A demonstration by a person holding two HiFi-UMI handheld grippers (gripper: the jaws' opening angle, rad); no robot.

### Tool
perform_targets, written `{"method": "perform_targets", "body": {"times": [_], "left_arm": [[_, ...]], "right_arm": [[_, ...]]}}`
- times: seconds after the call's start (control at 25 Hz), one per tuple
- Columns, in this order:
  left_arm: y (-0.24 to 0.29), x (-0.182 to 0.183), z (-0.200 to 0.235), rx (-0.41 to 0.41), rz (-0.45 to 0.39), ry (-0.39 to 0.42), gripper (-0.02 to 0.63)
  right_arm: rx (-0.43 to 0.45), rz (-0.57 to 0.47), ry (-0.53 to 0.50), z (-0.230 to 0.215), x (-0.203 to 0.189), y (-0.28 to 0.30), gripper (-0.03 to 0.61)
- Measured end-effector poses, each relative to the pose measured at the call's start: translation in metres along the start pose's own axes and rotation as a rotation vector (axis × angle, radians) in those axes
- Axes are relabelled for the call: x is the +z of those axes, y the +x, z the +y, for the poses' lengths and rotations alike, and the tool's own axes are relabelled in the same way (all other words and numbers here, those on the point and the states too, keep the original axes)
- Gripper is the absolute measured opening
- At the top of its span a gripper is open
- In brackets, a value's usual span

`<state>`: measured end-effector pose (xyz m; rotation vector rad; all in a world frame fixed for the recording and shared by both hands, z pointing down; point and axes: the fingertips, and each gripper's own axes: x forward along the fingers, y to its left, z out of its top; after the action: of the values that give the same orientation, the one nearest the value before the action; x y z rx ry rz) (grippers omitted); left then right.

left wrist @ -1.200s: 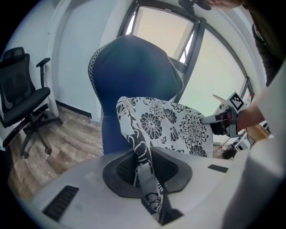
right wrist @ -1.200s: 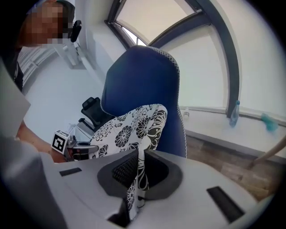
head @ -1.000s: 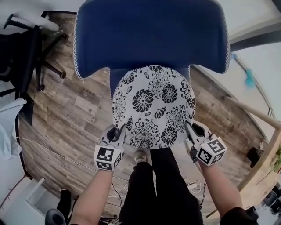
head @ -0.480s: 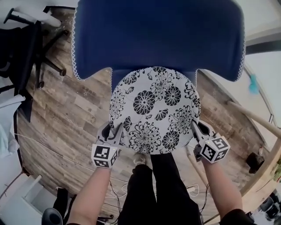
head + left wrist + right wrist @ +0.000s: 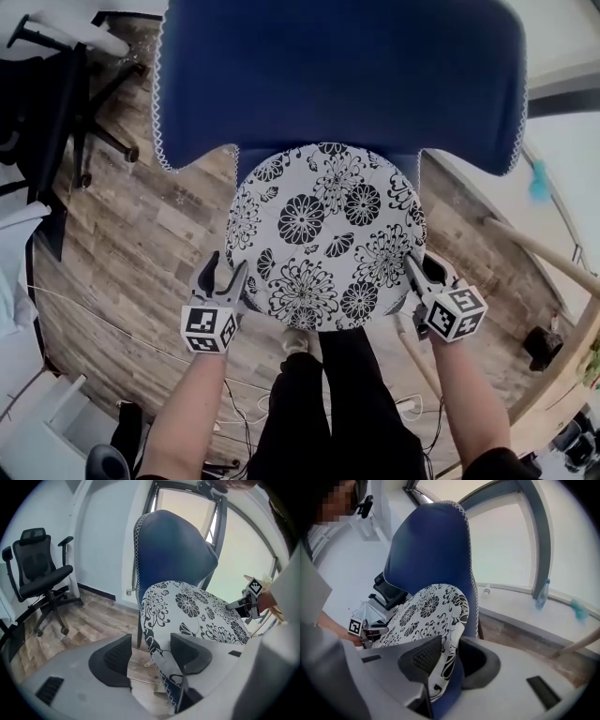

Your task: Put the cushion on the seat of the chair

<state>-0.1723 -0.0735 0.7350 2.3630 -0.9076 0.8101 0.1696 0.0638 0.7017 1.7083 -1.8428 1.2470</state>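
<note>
The round white cushion (image 5: 323, 234) with black flowers lies on the seat of the blue chair (image 5: 337, 75), in front of its tall backrest. My left gripper (image 5: 225, 270) is at the cushion's left front edge. Its jaws are opening wide, and the cushion's rim (image 5: 159, 644) hangs loose between them, beside the right pad. My right gripper (image 5: 424, 267) is at the cushion's right front edge. Its jaws are opening too, with the cushion's rim (image 5: 447, 644) and blue underside between them. Each gripper view shows the other gripper across the cushion: right (image 5: 243, 604), left (image 5: 370, 627).
A black office chair (image 5: 56, 103) stands on the wood floor to the left, also in the left gripper view (image 5: 40, 573). The person's legs (image 5: 328, 394) stand right before the seat. A window sill with a bottle (image 5: 540, 595) runs on the right, and a wooden pole (image 5: 534, 244) leans there.
Both grippers came down with the cushion, which now rests flat on the seat. The left jaws spread wide off the rim; the right jaws have loosened.
</note>
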Motion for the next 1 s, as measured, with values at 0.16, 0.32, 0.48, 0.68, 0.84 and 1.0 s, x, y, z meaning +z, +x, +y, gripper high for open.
{"method": "perform_targets", "body": {"times": [0.16, 0.32, 0.48, 0.68, 0.84, 1.0], "left_arm": [[-0.007, 0.012, -0.001, 0.001, -0.036, -0.005, 0.238], [-0.023, 0.039, -0.008, -0.01, -0.093, 0.011, 0.238], [-0.046, 0.067, -0.014, -0.011, -0.138, 0.029, 0.237], [-0.084, 0.104, -0.025, -0.013, -0.185, 0.043, 0.236], [-0.116, 0.139, -0.038, -0.028, -0.222, 0.085, 0.236], [-0.161, 0.172, -0.054, -0.031, -0.266, 0.099, 0.236]], "right_arm": [[-0.081, 0.0, -0.012, -0.011, 0.0, -0.006, 0.175], [-0.102, -0.051, 0.027, -0.008, 0.011, -0.019, 0.175], [-0.1, -0.095, 0.012, 0.011, 0.028, -0.039, 0.175], [-0.119, -0.151, -0.077, 0.042, 0.055, -0.078, 0.175], [-0.11, -0.202, -0.134, 0.072, 0.079, -0.114, 0.173], [-0.1, -0.264, -0.163, 0.105, 0.104, -0.161, 0.173]]}}
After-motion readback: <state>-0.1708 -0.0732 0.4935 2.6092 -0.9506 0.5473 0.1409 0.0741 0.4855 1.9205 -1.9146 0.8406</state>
